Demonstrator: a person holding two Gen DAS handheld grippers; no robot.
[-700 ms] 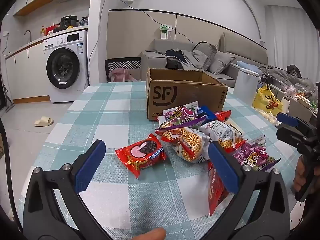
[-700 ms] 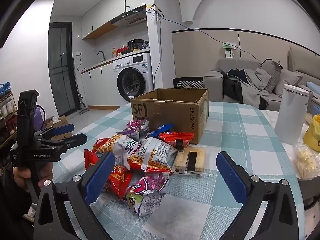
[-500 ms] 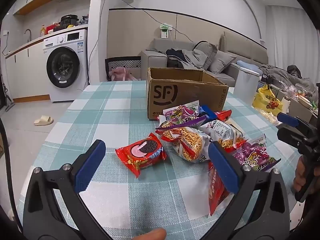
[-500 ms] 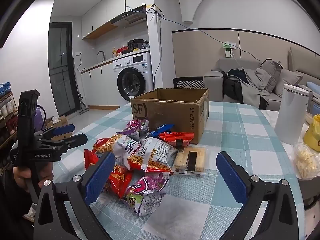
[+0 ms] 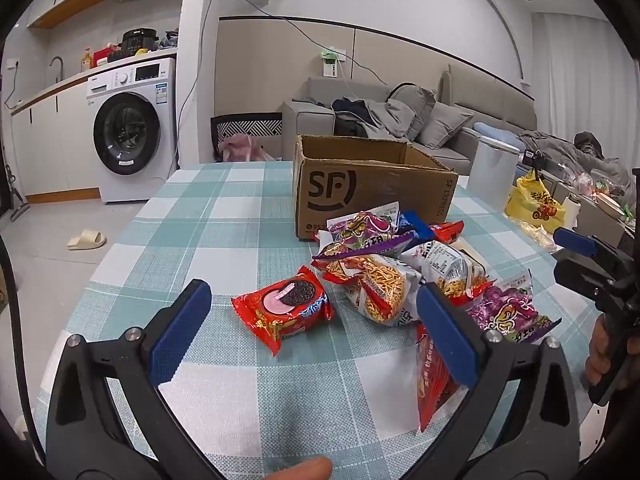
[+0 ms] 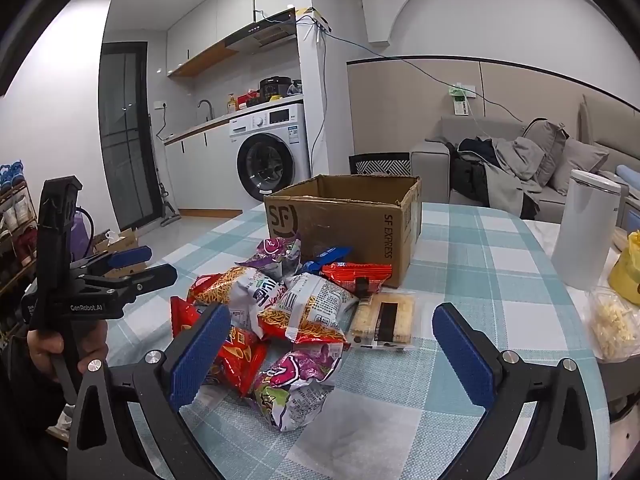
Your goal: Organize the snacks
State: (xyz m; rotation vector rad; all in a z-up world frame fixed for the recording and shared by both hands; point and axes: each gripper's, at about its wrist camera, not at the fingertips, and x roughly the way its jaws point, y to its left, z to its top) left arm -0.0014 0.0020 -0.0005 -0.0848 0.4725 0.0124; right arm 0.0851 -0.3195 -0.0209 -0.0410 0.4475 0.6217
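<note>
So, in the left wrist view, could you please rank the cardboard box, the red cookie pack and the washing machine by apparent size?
1. cardboard box
2. washing machine, close behind; it stands much farther away, so its real size is surely larger.
3. red cookie pack, clearly smallest despite being nearest.

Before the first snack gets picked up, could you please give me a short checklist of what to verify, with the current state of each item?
1. Left gripper jaws wide apart and empty: ok.
2. Right gripper jaws wide apart and empty: ok.
3. Cardboard box top open: ok.
4. Room inside the box: cannot tell, its inside is hidden.
5. Oreo pack lies apart from the snack pile, between the left gripper's fingers in view: ok.
6. Grippers clear of each other: ok.
</note>
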